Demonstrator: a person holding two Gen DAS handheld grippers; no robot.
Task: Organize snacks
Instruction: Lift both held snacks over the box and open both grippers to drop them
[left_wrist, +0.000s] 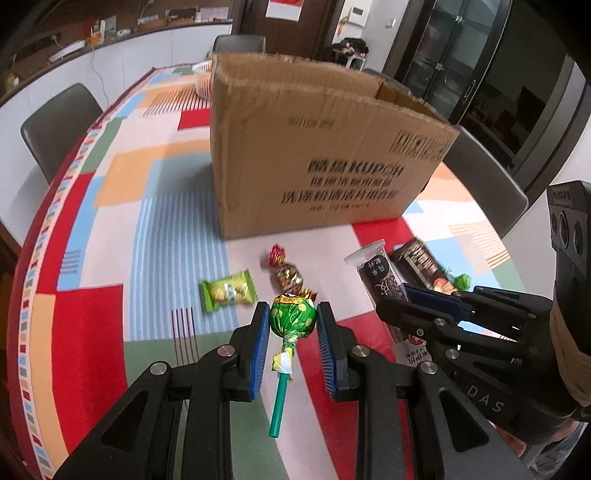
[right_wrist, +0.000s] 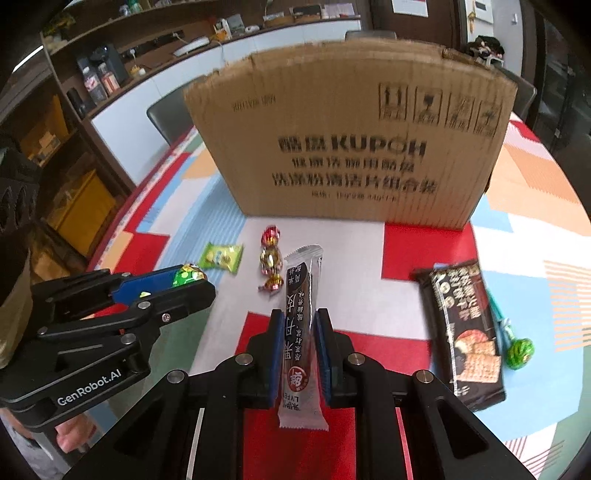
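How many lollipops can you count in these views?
2: one lollipop clamped in the left gripper; a second lollipop lying on the table right of the cracker pack. The box may hide more.

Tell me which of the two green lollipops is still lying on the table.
The watermelon-striped lollipop beside the black cracker pack; the spotted green one is clamped in the left hand-held gripper.

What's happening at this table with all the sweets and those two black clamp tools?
A person is tidying snacks using a handheld gripper in each hand. The left gripper has its jaws shut on a green lollipop, and the right gripper is shut on a long dark snack stick. A cardboard box stands just beyond. On the tablecloth lie a green candy packet, a gold and red wrapped sweet, a black cracker pack and a second green lollipop.
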